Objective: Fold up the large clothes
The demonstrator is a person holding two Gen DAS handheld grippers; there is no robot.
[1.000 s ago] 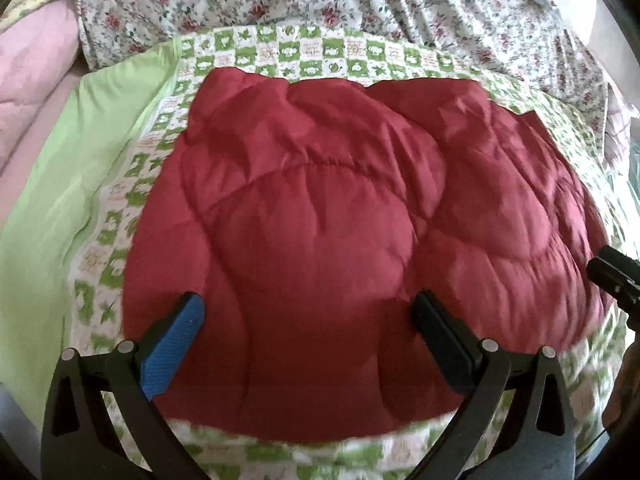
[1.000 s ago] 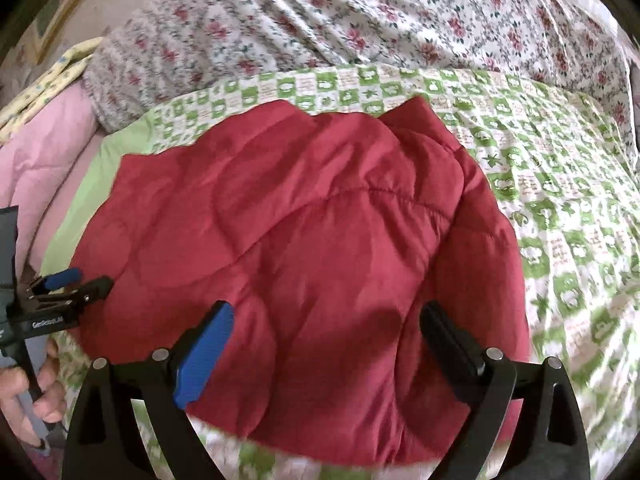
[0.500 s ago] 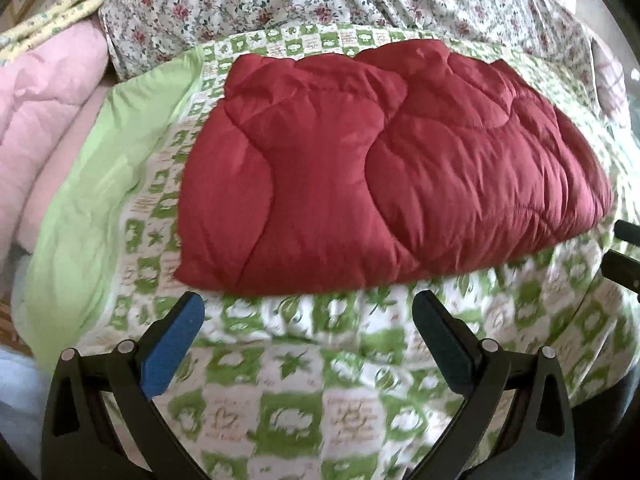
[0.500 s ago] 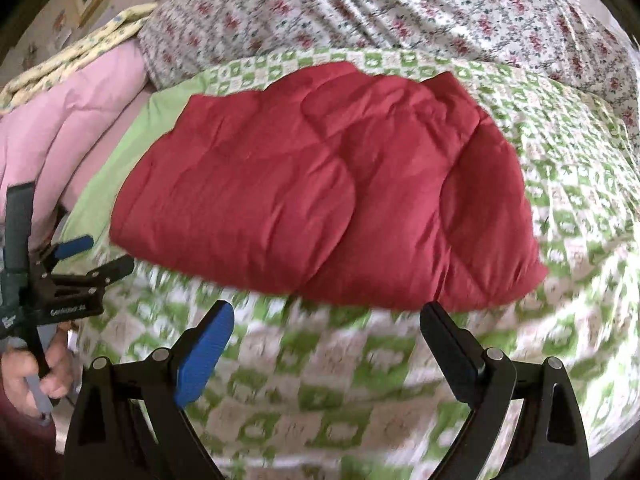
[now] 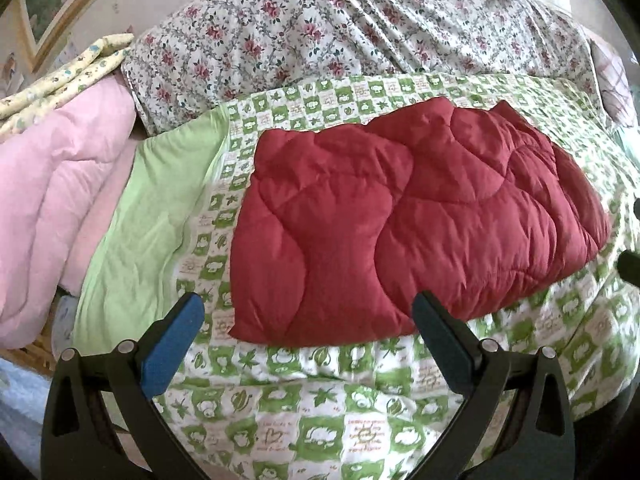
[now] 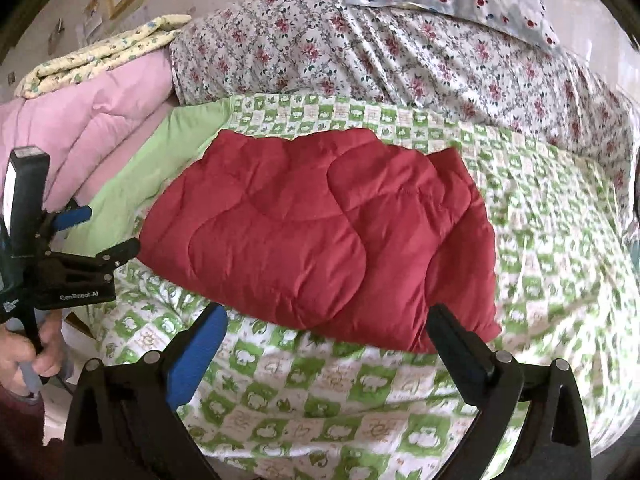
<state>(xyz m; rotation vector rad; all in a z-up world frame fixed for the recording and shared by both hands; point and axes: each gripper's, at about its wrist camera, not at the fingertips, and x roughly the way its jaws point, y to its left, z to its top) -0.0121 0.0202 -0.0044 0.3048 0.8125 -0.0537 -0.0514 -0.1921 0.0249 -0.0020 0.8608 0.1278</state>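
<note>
- Two grippers, both off the cloth.
- Far left: pink quilt stacked beside a plain green sheet.
- Left gripper: fingers spread wide, holding nothing, above the checked blanket.
- Centre: red padded jacket, folded into a flat block, lies on the checked blanket; which garment part faces up is unclear.
- Right gripper: fingers wide apart, empty, near the jacket's front edge.
- Behind: floral bedding.

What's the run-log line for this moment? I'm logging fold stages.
stage: fold looks done | red quilted garment: folded, lying on green checked cover | left gripper: open, clear | right gripper: open, clear
</note>
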